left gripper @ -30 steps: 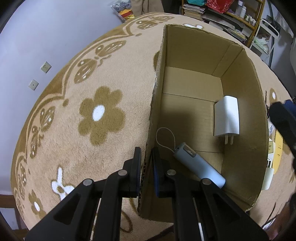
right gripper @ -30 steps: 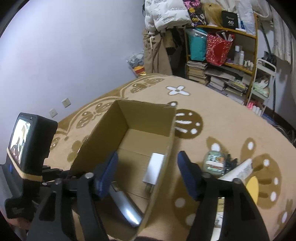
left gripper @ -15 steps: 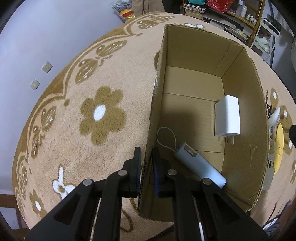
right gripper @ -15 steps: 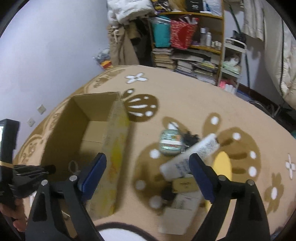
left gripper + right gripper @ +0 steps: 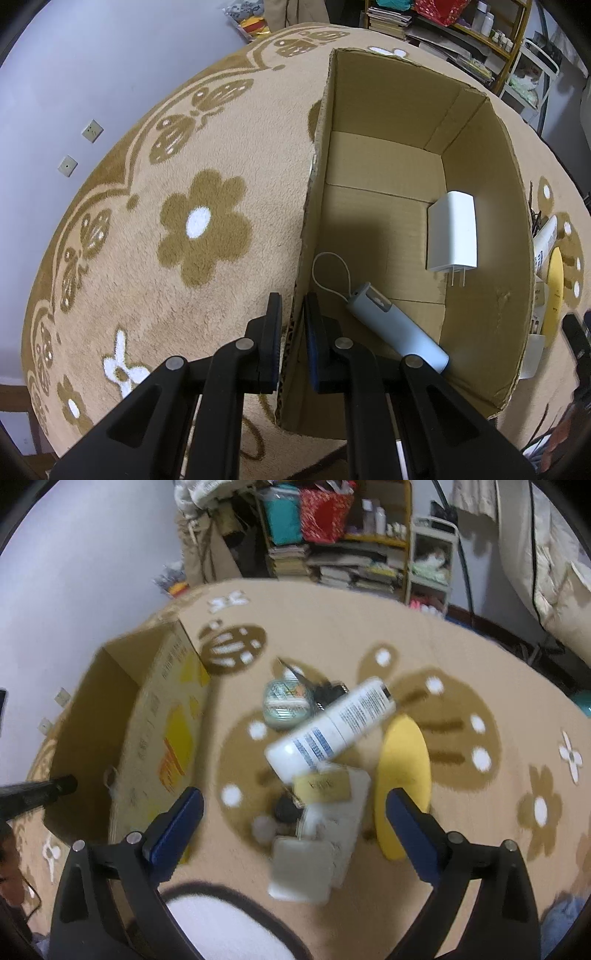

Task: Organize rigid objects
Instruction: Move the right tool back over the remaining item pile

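My left gripper (image 5: 293, 321) is shut on the near-left wall of an open cardboard box (image 5: 314, 206), one finger outside and one inside. Inside the box lie a white plug charger (image 5: 452, 232) and a pale blue cylinder with a cord loop (image 5: 397, 326). My right gripper (image 5: 295, 808) hangs over a pile on the rug, its jaws still opening wide with nothing pressed between them. Under it lie a white bottle (image 5: 332, 727), a round green tin (image 5: 286, 701), a yellow oval (image 5: 402, 775), a yellow card (image 5: 321, 784) and a flat grey case (image 5: 301, 864). The box (image 5: 147, 716) stands left of the pile.
A beige rug with brown flower patterns (image 5: 203, 225) covers the floor. Shelves with books and bags (image 5: 332, 535) stand at the back, a lilac wall with sockets (image 5: 77, 144) to the left. A white curved edge (image 5: 221, 923) shows at the bottom of the right wrist view.
My right gripper swung right, away from the box and down over the pile, its jaws widening. The left gripper kept its hold on the box wall without moving.
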Demonstrator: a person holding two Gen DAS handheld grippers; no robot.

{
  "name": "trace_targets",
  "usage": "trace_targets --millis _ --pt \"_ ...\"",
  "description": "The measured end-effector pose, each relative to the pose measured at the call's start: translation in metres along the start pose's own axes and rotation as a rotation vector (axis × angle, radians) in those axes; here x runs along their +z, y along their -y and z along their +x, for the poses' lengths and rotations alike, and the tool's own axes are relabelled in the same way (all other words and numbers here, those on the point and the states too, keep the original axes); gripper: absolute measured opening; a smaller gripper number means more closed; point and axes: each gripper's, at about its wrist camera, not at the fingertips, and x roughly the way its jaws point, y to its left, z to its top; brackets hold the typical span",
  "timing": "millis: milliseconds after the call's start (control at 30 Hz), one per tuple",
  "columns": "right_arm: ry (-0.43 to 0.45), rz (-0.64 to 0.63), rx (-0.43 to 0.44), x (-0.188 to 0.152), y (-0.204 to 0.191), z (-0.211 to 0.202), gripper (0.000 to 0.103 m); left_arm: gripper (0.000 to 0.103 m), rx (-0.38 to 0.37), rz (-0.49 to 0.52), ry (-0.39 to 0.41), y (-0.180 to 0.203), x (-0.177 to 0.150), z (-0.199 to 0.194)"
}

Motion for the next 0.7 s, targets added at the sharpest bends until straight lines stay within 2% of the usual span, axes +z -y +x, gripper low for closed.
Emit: trace_targets --millis 300,700 --pt "-0.109 0.052 -0.035 -0.025 0.014 0.021 0.103 0.011 0.002 0.004 0.0 0.0 0.001 0.0" --pt "-0.157 0.039 -0.102 -0.037 0.006 0.041 0.103 0.011 0.008 0.011 0.002 0.001 -0.001 -0.001"
